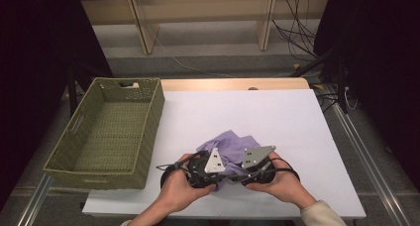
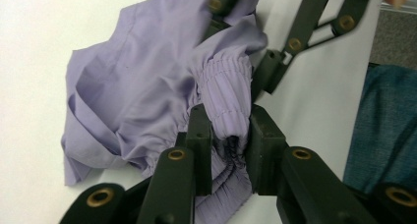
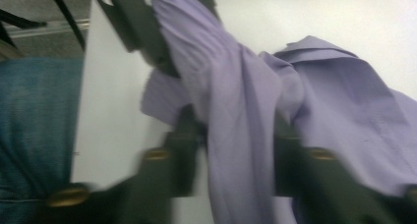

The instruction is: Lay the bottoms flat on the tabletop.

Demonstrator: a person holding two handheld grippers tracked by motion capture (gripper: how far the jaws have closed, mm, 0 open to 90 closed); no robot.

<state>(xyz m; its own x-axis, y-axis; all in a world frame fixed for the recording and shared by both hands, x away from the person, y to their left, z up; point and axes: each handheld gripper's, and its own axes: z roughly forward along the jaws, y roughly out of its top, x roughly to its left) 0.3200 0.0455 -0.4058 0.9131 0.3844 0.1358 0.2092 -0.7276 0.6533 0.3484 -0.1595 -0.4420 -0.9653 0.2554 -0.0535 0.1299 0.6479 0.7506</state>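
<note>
- Where the white surface (image 1: 277, 117) meets its near edge, a lilac garment (image 1: 233, 145) is seen, crumpled, of thin smooth woven cloth with soft folds.
- A ribbed, gathered elastic band (image 2: 223, 94) is noted along one edge.
- The left hand-held gripper (image 2: 230, 135) is pinched on that band.
- The right hand-held gripper (image 3: 236, 150) has a twisted strand of the cloth between its jaws; whether it is pressed cannot be told through blur.
- No clear long axis is shown; the bulk lies away from the person.
- A woven olive basket (image 1: 148, 137), rectangular, stands to the left.

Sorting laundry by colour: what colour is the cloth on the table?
Plain lilac cloth; clearest in the left gripper view.
</note>
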